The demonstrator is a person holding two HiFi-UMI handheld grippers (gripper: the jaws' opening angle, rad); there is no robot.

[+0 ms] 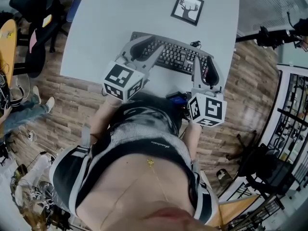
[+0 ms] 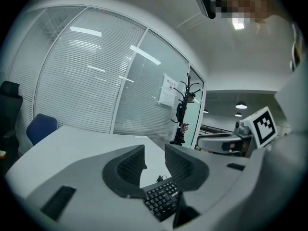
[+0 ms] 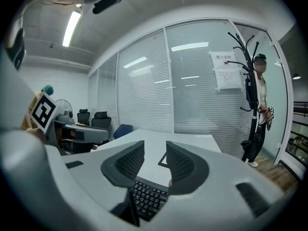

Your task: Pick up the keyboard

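**Black keyboard (image 1: 175, 56) laid flat on grey tabletop (image 1: 106, 23)**

Head view: keyboard is seen near the tabletop's front edge, w/ left tool (image 1: 150, 44) over its left end & right tool (image 1: 203, 61) over its right end. Contact can't be judged.

Left gripper view: jaws are clenched to a slim slit, nothing gripped betw. them. Keyboard is seen just below.

Right gripper view: jaws are held released, slightly apart, w/ nothing betw. the pads. Keyboard is seen beneath them.
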